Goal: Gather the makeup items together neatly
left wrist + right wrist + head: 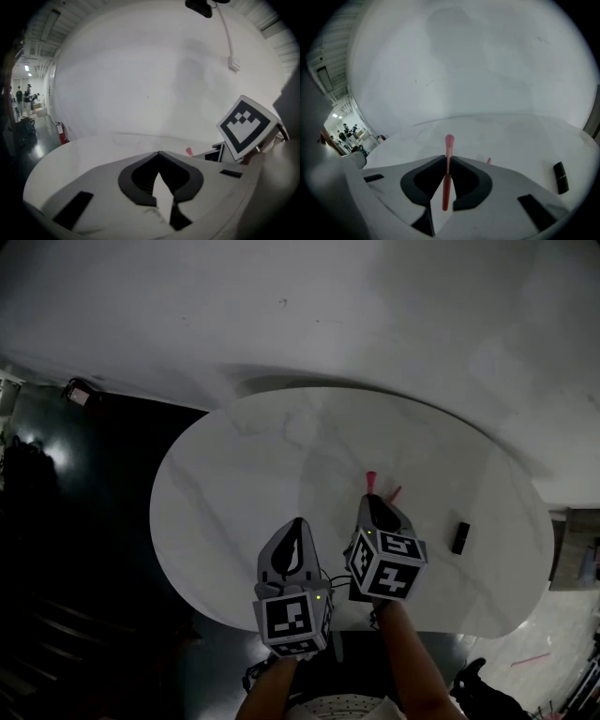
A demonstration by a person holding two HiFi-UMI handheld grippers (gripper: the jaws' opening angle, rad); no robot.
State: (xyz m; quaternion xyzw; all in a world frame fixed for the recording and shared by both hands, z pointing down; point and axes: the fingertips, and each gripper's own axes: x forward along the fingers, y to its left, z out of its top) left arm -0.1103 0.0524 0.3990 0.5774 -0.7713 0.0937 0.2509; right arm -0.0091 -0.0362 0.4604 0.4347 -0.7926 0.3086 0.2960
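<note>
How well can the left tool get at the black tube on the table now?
Probably not directly. The right tool, shut on a pink stick, sits between the left tool and the black tube, which lies far right on the table.

- Head view is dim; the pale table point(234, 474) is its brightest area, and the left and lower edges sink to near black.
- Both gripper views bulge fisheye-style, with dark vignetted corners.
- A soft shadow lies on the wall point(187, 79).
</note>
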